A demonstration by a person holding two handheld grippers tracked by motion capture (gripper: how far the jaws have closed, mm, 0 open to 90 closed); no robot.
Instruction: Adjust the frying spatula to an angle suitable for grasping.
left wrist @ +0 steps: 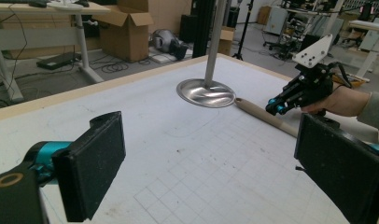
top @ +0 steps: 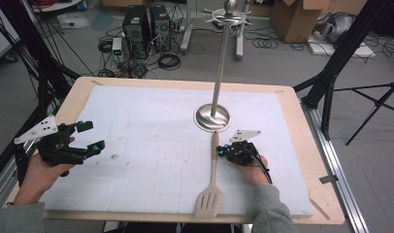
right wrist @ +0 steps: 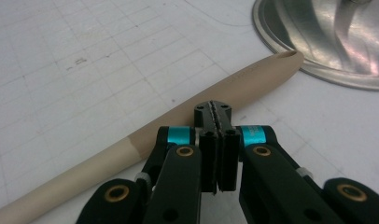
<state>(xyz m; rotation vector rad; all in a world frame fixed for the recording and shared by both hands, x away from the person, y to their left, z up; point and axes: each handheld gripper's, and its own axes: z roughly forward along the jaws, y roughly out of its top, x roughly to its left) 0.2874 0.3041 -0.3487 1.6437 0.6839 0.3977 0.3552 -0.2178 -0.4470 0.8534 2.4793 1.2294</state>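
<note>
The beige plastic slotted spatula (top: 212, 182) lies flat on the white gridded mat (top: 151, 145), handle tip touching the steel stand base (top: 212, 118). Right gripper (right wrist: 218, 109): jaws pressed together, empty, against the handle. Left gripper (top: 90, 136): jaws spread, well apart. Judged light, stiff, smooth; best gripped mid-handle.

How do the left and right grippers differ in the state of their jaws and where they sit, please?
The left gripper has its jaws wide apart with nothing between them; the right gripper has its jaws pressed shut. The left sits near the table's left edge, the right right beside the spatula handle. Both are hand-held and black with teal accents.
</note>
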